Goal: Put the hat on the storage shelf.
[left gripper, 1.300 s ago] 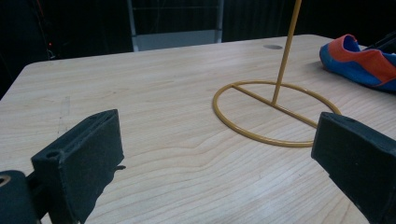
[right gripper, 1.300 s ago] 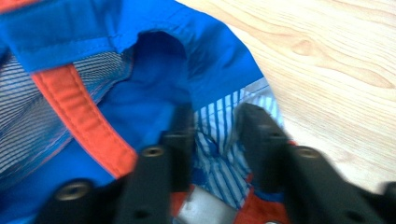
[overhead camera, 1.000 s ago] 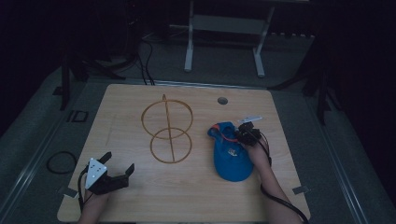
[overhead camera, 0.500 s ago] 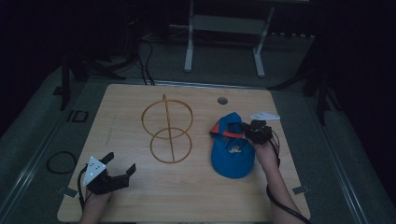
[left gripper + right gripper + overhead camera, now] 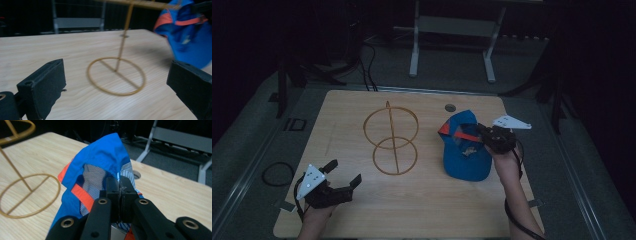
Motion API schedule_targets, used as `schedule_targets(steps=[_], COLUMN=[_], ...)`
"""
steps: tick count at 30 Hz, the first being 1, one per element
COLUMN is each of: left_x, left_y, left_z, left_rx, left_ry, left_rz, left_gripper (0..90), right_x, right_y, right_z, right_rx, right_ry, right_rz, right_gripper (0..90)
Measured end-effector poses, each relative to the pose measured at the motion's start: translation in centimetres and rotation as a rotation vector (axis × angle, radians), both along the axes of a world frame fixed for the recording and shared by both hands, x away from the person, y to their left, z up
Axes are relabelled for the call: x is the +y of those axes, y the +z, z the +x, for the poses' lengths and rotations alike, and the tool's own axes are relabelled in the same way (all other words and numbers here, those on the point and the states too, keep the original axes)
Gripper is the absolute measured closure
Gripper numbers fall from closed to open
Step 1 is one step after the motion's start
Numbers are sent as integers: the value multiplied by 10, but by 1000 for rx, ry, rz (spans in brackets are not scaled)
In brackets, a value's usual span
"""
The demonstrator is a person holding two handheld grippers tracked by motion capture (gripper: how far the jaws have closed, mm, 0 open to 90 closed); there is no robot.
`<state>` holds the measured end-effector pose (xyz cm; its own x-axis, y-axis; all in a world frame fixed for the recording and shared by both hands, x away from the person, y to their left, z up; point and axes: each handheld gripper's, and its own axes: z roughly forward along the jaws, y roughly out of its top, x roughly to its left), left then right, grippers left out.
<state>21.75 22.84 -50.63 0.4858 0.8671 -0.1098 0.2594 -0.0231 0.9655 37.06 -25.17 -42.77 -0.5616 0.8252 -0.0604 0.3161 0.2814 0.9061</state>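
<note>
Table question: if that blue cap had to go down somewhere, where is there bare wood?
The table is bare along its far edge behind the wire stand, left of the stand, and along the near edge between the left gripper and the person's right forearm. It is crowded between stand and cap, which the right gripper holds raised.

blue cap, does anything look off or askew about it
The blue cap hangs crumpled from the right tongs, pinched at its edge, crown sagging toward the table and orange strap showing. It is lopsided but not visibly damaged. The wire stand stands upright.
</note>
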Motion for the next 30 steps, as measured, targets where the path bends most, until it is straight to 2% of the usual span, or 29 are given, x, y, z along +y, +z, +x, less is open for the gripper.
schedule_targets(steps=[2,3,5,9,14,20,26,28,30], left_x=[-6,-8,-13,-25,-42,-67,-92,-102,-110], left_y=[11,15,26,49,70,96,112,116,120], left_z=[0,0,1,6,13,22,33,36,40], left_rx=[9,16,5,-11,-29,-56,-76,-78,-80], left_ry=[-20,-19,-37,-44,-67,-124,-168,-178,-211], left_rz=[15,24,23,47,73,113,137,159,174], left_gripper=[25,25,25,26,26,26,26,26,40], right_x=[-1,0,1,3,7,12,18,21,23], right_y=[7,11,16,26,33,40,42,43,44], right_z=[-4,-7,-10,-18,-24,-34,-47,-51,-55], right_rx=[-10,-23,-30,-55,-67,-82,-98,-105,-110], right_ry=[11,14,22,37,56,89,123,135,146], right_rz=[22,14,20,12,9,17,27,21,23], right_gripper=[884,884,884,883,883,883,883,883,883])
